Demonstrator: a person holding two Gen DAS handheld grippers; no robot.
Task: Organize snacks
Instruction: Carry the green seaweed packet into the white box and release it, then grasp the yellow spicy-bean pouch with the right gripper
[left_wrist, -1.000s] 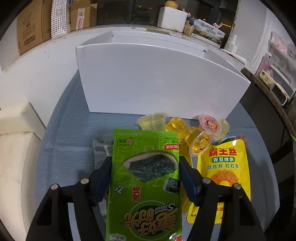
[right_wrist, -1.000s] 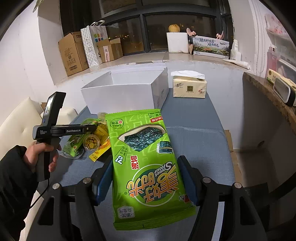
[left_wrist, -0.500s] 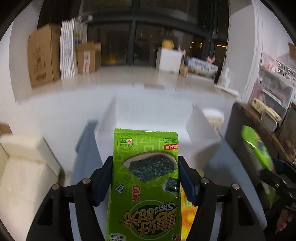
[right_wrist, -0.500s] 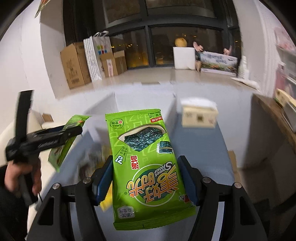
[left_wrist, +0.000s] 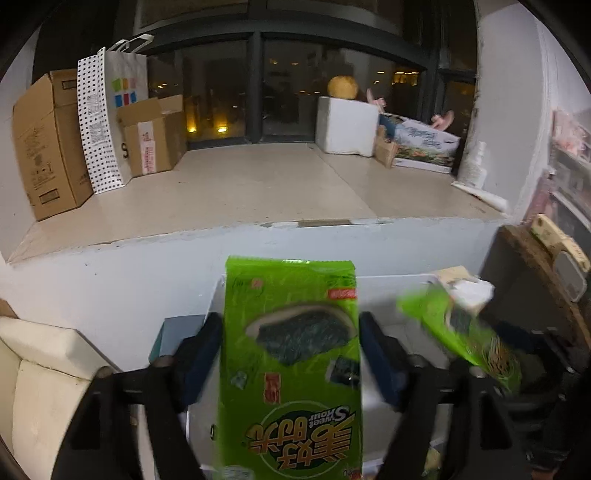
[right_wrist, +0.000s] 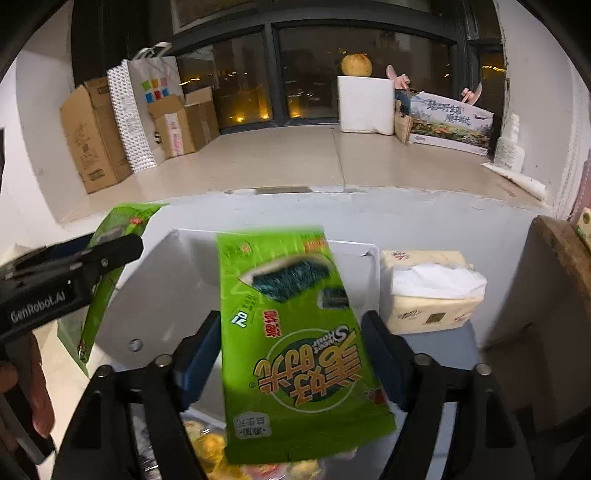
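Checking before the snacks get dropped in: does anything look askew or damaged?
Nothing looks damaged. The left gripper and right gripper each hold an intact green seaweed packet above the open white box; the right one is slightly tilted.

Seaweed packets (left_wrist: 291, 369) (right_wrist: 295, 343) over white box (right_wrist: 166, 280), tissue pack (right_wrist: 432, 295) right of box

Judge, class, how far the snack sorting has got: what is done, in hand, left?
Done: nothing visibly packed; the white box shows no snacks inside. In hand: the left gripper and right gripper each clamp a green seaweed packet above the box. Left: both packets, plus the yellow jelly cups below.
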